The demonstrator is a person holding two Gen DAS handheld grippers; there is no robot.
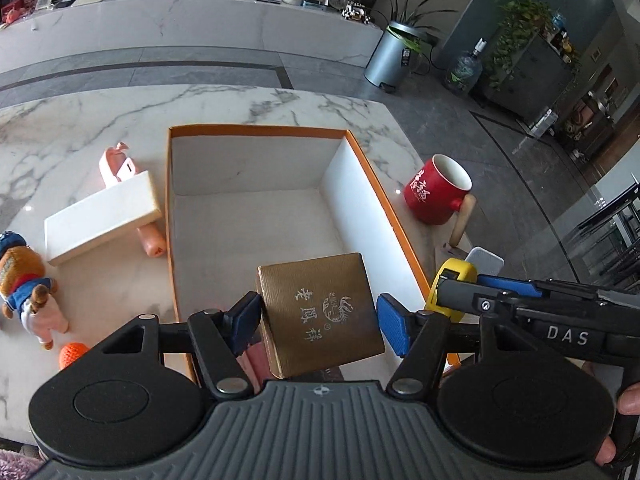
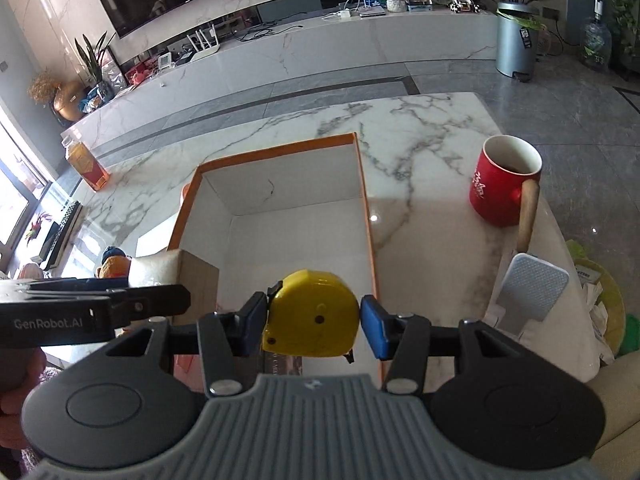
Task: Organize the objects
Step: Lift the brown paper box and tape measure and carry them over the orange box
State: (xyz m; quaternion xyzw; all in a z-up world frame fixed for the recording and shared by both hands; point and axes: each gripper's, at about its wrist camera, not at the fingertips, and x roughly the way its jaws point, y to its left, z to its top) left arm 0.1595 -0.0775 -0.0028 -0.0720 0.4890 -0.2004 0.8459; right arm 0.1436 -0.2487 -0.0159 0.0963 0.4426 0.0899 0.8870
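Sitting on the marble table (image 1: 100, 120), the orange box (image 1: 256, 130) holds nothing.

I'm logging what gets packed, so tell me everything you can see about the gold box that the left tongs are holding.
The gold box is small, squarish and flat, with a fine ribbed, paper-like metallic finish. Its lid bears pale printed Chinese characters around a round emblem. It looks closed and undamaged. The left tongs clamp it, one blue pad against each side, holding it tilted with the lid facing the camera, above the near end of the orange-edged open box. Nothing but the pads appears to touch it.
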